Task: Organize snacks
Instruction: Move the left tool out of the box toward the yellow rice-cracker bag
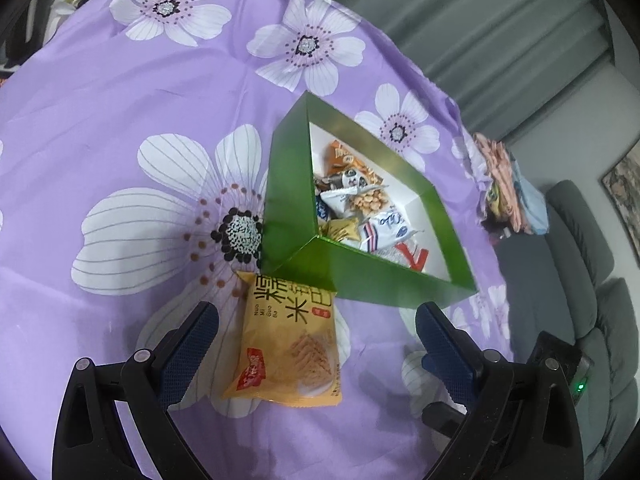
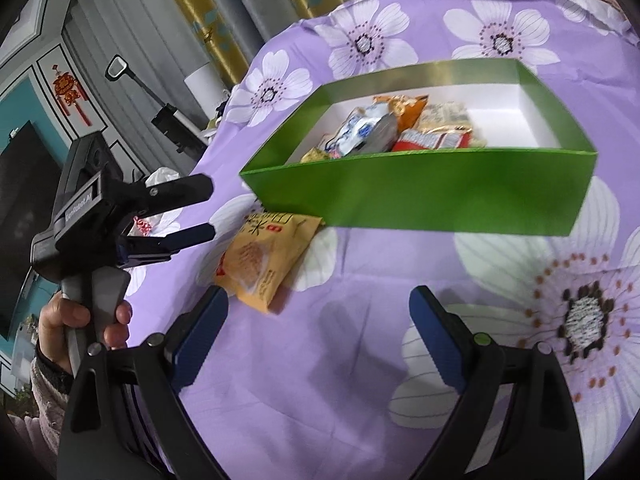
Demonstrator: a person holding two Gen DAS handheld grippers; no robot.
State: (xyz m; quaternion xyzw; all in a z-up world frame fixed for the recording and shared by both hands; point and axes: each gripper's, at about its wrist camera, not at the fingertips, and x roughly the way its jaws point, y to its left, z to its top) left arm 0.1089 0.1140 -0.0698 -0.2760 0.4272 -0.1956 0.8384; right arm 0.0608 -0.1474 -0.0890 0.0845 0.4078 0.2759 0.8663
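Observation:
A green box (image 1: pixel 296 216) (image 2: pixel 420 196) stands on the purple flowered cloth and holds several snack packets (image 1: pixel 360 196) (image 2: pixel 384 128). One yellow snack packet (image 1: pixel 288 344) (image 2: pixel 264 260) lies flat on the cloth just in front of the box's near corner. My left gripper (image 1: pixel 316 328) hangs open above it, with the packet between the spread fingers and no pad touching it. In the right wrist view the left gripper (image 2: pixel 210 210) is seen from the side, held by a hand (image 2: pixel 84 320). My right gripper (image 2: pixel 318 312) is open over bare cloth, to the right of the yellow packet.
The cloth (image 1: pixel 120 120) covers a raised surface whose edge drops off at the right of the left wrist view, by a grey sofa (image 1: pixel 580 280) and a pile of clothes (image 1: pixel 508 184). Curtains (image 2: pixel 200 12) and a dark screen (image 2: pixel 20 208) stand behind.

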